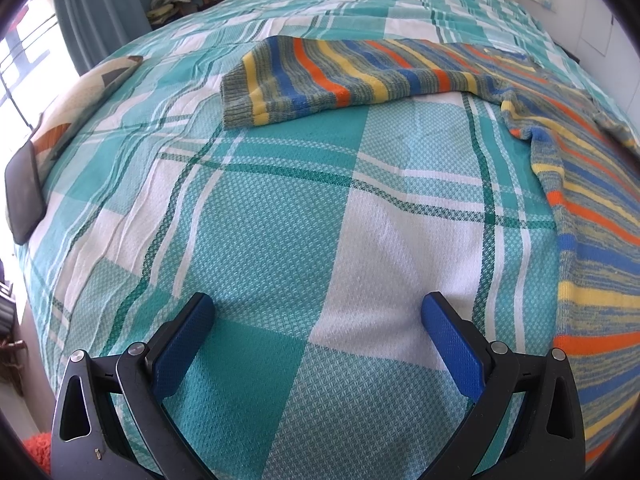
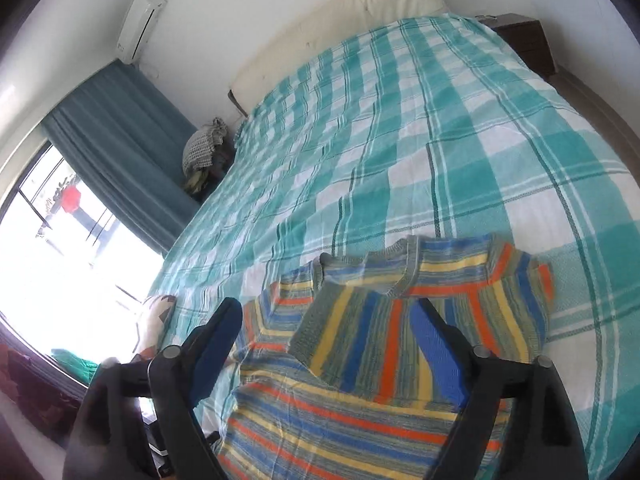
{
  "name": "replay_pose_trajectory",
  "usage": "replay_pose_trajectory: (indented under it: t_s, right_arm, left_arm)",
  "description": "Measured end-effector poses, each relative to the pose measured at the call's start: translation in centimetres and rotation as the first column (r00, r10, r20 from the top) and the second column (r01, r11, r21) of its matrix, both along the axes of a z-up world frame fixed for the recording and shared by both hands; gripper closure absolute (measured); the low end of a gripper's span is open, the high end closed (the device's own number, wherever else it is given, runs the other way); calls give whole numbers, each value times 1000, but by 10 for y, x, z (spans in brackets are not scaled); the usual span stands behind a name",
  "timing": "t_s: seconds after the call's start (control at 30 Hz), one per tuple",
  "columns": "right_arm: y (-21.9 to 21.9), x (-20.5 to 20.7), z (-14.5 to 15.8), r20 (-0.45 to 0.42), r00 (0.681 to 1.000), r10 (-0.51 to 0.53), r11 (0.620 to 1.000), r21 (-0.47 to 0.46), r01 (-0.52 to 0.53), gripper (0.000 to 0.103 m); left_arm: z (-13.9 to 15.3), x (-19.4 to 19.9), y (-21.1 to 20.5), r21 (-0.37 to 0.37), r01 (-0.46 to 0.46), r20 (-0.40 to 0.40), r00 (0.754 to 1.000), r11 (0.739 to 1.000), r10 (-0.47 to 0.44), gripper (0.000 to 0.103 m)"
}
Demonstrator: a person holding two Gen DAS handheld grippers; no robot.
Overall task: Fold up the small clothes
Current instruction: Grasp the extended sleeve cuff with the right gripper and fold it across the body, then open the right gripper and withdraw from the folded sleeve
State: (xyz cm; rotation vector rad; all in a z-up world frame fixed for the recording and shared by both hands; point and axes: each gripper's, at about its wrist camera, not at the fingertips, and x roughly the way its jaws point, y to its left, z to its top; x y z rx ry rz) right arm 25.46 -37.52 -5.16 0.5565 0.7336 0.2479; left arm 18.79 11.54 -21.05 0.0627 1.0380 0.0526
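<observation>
A small knitted sweater (image 2: 360,400) striped in blue, yellow, orange and grey-green lies flat on the teal-and-white checked bedspread (image 2: 420,140). One sleeve (image 2: 360,340) is folded across its chest below the collar. In the left wrist view the other sleeve (image 1: 340,76) stretches out to the left, with the sweater body (image 1: 592,208) at the right edge. My left gripper (image 1: 318,310) hovers open over bare bedspread (image 1: 280,208), below that sleeve. My right gripper (image 2: 328,316) stands open above the sweater, its fingers apart with nothing between them.
A patterned cushion (image 1: 80,96) and a dark flat pad (image 1: 24,192) lie at the bed's left edge. Beyond are a teal curtain (image 2: 120,152), a bright window (image 2: 60,260), a pile of cloth (image 2: 204,144) and a cream headboard (image 2: 340,16). A dark nightstand (image 2: 528,40) stands at the far right.
</observation>
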Motion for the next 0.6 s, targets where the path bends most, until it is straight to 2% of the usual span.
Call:
replay_pose_trajectory:
  t_s: [0.13,0.2,0.27,0.3,0.37,0.47,0.5,0.53,0.57,0.6]
  right_arm:
    - [-15,-3,-11,-48,997,-56,998,12,56,18]
    - [-21,2,-19,-122,987,-105,993,-58,99,21]
    - [-31,0,-31,-195,968,-159,980,-146,132,33]
    - [-35,-2,-41,-223,959,-177,976,-166,141,36]
    - [-40,-6,-60,-260,953,-158,981,-150,122,59]
    - [-32,-8,-83,-267,960,-82,988,-147,43,68]
    - [-30,-7,-96,-303,947,-108,977,-211,44,68]
    - [-34,-3,-116,-387,906,-170,954,-297,52,73]
    - [-40,-1,-133,-452,869,-202,942,-331,48,93]
    - [-43,-2,-134,-433,876,-215,938,-341,61,93]
  left_arm:
    - [0,0,-1,0,-1,-6,1000,1000,1,1]
    - [-1,1,-2,2,-2,-5,1000,1000,2,0]
    - [-1,0,-2,3,-3,-2,1000,1000,3,0]
    - [-1,0,-3,4,-3,0,1000,1000,3,0]
    - [-1,0,-3,5,-3,3,1000,1000,3,0]
    - [-1,-1,-3,6,-4,4,1000,1000,4,0]
    - [-1,-1,-3,6,-4,6,1000,1000,4,0]
    - [-1,-2,-3,6,-5,7,1000,1000,5,1]
    - [-1,-2,-3,5,-5,8,1000,1000,5,1]
    - [0,-3,-2,5,-6,10,1000,1000,6,1]
